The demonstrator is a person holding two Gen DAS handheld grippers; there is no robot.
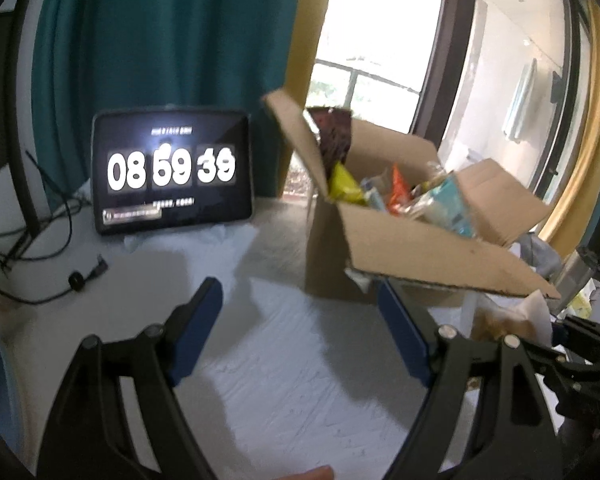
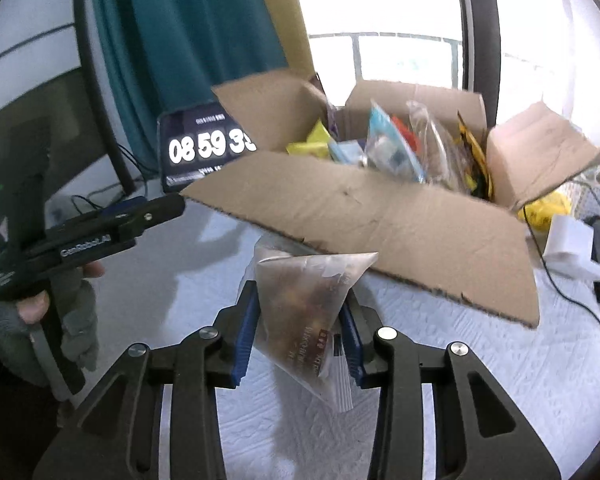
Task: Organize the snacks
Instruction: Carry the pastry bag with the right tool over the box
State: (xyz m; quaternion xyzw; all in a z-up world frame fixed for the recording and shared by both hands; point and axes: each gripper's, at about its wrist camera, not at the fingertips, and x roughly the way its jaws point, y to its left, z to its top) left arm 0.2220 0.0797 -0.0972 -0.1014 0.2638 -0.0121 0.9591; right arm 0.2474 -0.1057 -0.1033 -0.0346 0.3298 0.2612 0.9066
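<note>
An open cardboard box [image 1: 404,244] [image 2: 380,216] stands on the white table, its flaps spread. Inside it are several snack packets, among them a yellow one [image 1: 344,186] [image 2: 312,142] and a light-blue one [image 2: 392,148]. My right gripper [image 2: 300,294] is shut on a clear, pyramid-shaped snack bag [image 2: 300,308] with brown pieces inside, held above the table in front of the box's near flap. My left gripper [image 1: 300,294] is open with nothing between its blue pads, left of the box. It shows in the right wrist view [image 2: 140,216] in a gloved hand.
A tablet showing a clock [image 1: 172,168] leans against the teal curtain at the back left, with black cables [image 1: 40,248] beside it. Right of the box lie a white charger [image 2: 568,244], a yellow bag [image 2: 548,206] and more cable. A window is behind the box.
</note>
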